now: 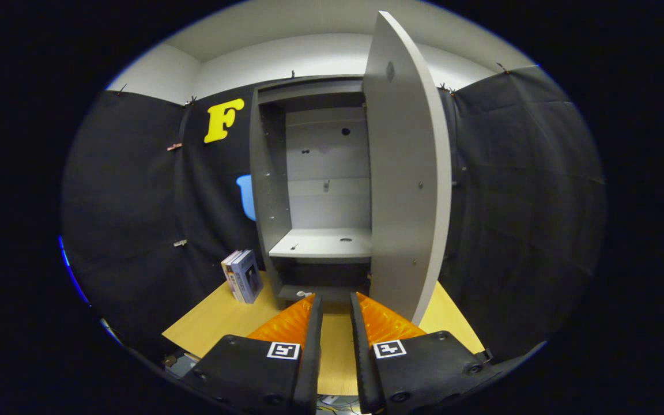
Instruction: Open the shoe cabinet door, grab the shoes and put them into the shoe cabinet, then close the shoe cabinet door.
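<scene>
The tool (335,300) is seen at the bottom centre with its fingers slightly parted and nothing held between them. Just beyond them, at frame centre, the shoe cabinet (268,190) stands on the desk (222,320), its door (404,190) swung open. Books (242,275) are leaned at its lower left.

Recording booth: black cloth walls (130,219), wooden table (222,323) w/ cabinet (320,173).
</scene>
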`<state>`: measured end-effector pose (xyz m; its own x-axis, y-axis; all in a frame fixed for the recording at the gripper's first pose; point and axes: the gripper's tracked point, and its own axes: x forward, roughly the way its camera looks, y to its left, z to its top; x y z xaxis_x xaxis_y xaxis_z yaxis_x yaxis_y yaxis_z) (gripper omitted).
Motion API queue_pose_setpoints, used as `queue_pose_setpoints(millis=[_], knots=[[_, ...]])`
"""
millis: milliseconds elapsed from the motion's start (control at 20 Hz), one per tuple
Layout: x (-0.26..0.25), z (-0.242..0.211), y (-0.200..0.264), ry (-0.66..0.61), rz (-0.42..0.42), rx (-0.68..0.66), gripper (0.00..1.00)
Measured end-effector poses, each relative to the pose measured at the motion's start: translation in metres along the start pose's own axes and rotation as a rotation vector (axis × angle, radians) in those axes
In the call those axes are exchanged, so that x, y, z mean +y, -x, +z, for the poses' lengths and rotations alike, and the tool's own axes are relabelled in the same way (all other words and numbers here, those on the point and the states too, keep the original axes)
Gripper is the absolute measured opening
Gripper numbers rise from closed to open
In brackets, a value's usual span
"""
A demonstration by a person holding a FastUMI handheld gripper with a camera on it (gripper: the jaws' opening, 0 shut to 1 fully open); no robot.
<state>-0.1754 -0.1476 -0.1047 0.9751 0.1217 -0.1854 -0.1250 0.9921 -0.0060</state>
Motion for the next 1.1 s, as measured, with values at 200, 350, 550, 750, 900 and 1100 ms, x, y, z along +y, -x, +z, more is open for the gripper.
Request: queue_pose_setpoints(millis=[200,350,550,750,900,1100], knots=[[0.033,-0.060,-0.024,0.015,0.058,0.082,0.32],[0.055,-0.109,-0.049,-0.021,0.086,0.169,0.32],[0.076,-0.168,-0.084,-0.026,0.072,0.264,0.32],[0.089,-0.219,-0.116,-0.002,0.052,0.338,0.32],[0.094,-0.260,-0.134,-0.004,0.037,0.420,0.32],[0.092,-0.312,-0.148,0.005,0.016,0.518,0.32]])
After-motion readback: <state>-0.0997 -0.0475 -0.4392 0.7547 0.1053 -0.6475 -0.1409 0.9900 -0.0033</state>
